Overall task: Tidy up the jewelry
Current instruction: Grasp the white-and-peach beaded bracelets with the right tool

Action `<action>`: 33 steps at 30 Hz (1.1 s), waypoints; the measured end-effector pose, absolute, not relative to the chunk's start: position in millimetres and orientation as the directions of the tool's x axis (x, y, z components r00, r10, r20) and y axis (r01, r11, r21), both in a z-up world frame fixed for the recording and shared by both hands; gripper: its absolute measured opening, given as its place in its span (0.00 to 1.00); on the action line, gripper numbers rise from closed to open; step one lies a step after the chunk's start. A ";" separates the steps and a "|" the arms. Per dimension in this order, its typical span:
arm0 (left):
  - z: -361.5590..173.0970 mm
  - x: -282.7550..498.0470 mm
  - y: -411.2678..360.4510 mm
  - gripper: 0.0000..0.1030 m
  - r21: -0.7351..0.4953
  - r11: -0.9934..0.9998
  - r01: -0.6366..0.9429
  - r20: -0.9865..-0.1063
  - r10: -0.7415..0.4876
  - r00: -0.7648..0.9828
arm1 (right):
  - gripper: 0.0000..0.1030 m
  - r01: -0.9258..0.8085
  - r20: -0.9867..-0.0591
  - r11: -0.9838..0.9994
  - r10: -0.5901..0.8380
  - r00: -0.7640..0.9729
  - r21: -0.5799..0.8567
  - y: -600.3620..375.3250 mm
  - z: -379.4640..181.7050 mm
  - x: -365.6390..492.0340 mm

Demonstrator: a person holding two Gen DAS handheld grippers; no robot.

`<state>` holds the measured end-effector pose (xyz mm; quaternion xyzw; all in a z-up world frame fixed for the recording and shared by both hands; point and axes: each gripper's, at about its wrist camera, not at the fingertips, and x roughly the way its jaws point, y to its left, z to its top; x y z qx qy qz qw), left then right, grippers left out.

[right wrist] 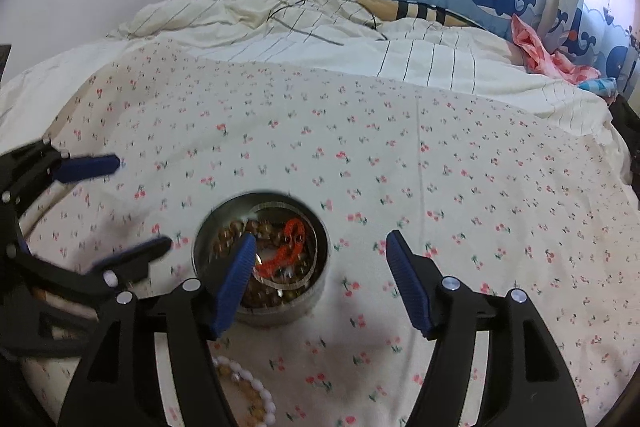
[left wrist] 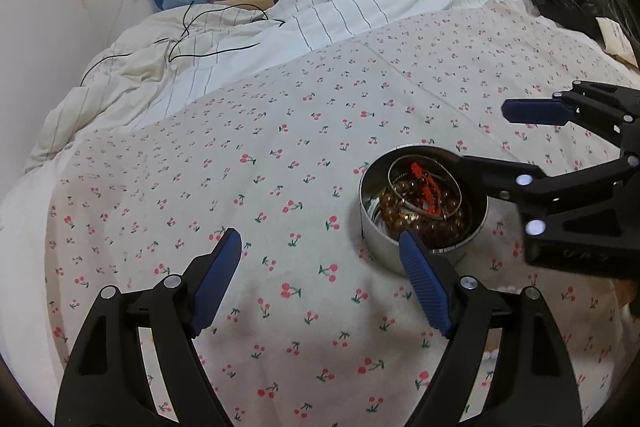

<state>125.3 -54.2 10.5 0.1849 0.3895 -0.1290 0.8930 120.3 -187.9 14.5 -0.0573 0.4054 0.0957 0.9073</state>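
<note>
Both claws hang spread and empty over the bed (left wrist: 280, 155), and the round metal tin (left wrist: 424, 227) sits at about four o'clock in the left wrist view, packed with brown beads (left wrist: 440, 223), a silver bangle (left wrist: 424, 183) and a red cord (left wrist: 428, 187). The left claw (left wrist: 320, 259) has one finger just in front of the tin's near wall; the right claw (left wrist: 496, 135) has its lower finger reaching over the rim at three o'clock. The risk here: the tin rests on soft bedding, so a nudge from either finger could tip it and spill the jewelry, and the tangled pieces could snag on a finger that dips in. The right wrist view adds what the left misses: a white-and-tan bead string (right wrist: 248, 387) lies on the bed at six o'clock, outside the tin (right wrist: 260, 259), not yet put away.
</note>
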 end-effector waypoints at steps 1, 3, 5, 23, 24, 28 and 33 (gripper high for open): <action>10.3 124.9 -52.7 0.75 0.227 0.899 0.375 -0.746 -0.087 0.660 | 0.63 -0.228 -0.755 0.973 0.135 0.641 -0.020 -190.6 13.0 117.2; 8.0 124.0 -47.2 0.75 0.207 0.902 0.379 -0.762 -0.094 0.641 | 0.63 -0.245 -0.775 0.970 0.156 0.613 0.001 -195.8 9.5 111.8; 4.6 125.0 -41.5 0.75 0.182 0.911 0.371 -0.783 -0.094 0.615 | 0.63 -0.272 -0.793 0.962 0.177 0.583 0.015 -200.6 5.4 104.9; -27.6 97.5 -25.4 0.75 0.077 0.913 0.401 -0.885 -0.123 0.449 | 0.20 -0.417 -0.903 0.907 0.225 0.367 0.056 -185.1 -45.8 61.4; -26.7 97.4 -24.4 0.75 0.076 0.914 0.399 -0.884 -0.124 0.451 | 0.20 -0.423 -0.908 0.904 0.230 0.350 0.066 -185.0 -47.7 61.5; -25.2 98.5 -23.4 0.75 0.075 0.914 0.398 -0.884 -0.124 0.451 | 0.20 -0.452 -0.916 0.892 0.188 0.353 0.009 -177.3 -52.8 56.4; -24.2 97.0 -29.7 0.75 0.010 0.897 0.443 -0.886 -0.198 0.420 | 0.08 -0.461 -0.904 0.887 0.216 0.370 0.024 -170.5 -51.4 54.0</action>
